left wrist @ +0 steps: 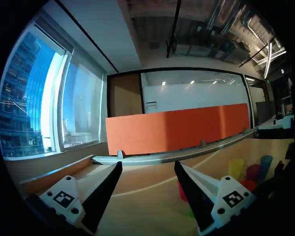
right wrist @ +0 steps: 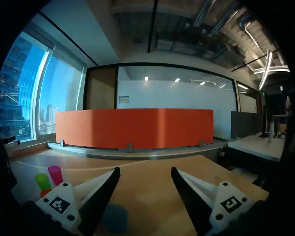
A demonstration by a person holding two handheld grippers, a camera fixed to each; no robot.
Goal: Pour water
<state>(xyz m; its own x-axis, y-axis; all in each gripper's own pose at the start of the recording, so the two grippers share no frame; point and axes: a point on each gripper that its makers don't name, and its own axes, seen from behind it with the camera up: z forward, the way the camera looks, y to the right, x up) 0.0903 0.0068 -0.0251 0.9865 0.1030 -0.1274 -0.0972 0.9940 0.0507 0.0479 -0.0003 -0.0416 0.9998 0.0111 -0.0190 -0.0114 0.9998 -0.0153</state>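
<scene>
Left gripper view: left gripper [left wrist: 147, 163] jaws spread wide above the wooden table [left wrist: 147, 196], see-through plastic yellow cup [left wrist: 236, 168] and blue cup [left wrist: 265, 163] standing off to its right. Right gripper view: right gripper [right wrist: 144, 169] jaws spread too, green cup [right wrist: 42, 181] and magenta cup [right wrist: 55, 174] upright at far left.

yellow cup [left wrist: 236, 167], pink cup [left wrist: 253, 172] and blue cup [left wrist: 265, 162] stand upright on the desk [left wrist: 147, 196].

We read no text, brand or number anywhere. Square coded markers [left wrist: 64, 198] on left gripper [left wrist: 147, 165] and right gripper [right wrist: 144, 170] bore patterns, no letters. White notice [left wrist: 151, 105] on far wall [left wrist: 194, 98] was too small to read.
</scene>
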